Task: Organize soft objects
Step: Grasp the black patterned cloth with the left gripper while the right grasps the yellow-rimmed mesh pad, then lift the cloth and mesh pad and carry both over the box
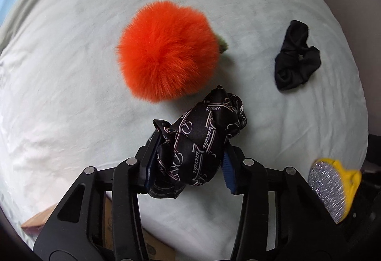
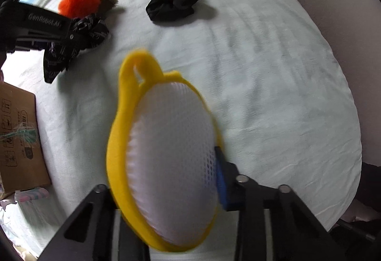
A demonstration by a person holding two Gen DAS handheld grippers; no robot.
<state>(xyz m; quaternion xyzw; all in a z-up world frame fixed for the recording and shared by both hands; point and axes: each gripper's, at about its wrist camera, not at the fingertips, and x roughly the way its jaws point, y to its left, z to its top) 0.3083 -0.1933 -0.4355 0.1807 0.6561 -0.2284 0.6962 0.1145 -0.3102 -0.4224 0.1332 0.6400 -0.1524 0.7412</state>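
My left gripper (image 1: 190,150) points down and is shut on a black satin scrunchie with white script lettering (image 1: 204,132), pinched between its blue pads above the pale sheet (image 1: 71,94). Just beyond it lies a fluffy orange pompom (image 1: 166,51) with a green tip. A plain black scrunchie (image 1: 295,56) rests on the sheet to the right. My right gripper (image 2: 166,177) is shut on an oval scrub pad with a yellow rim and loop (image 2: 171,154); its left finger is hidden behind the pad. The right wrist view also shows the pompom (image 2: 81,1) and plain scrunchie (image 2: 176,4) far off.
A cardboard box (image 2: 19,142) stands at the left edge of the bed, near my left gripper body (image 2: 42,20). The sheet (image 2: 273,94) spreads wide to the right. A dark surface borders the bed at the far right.
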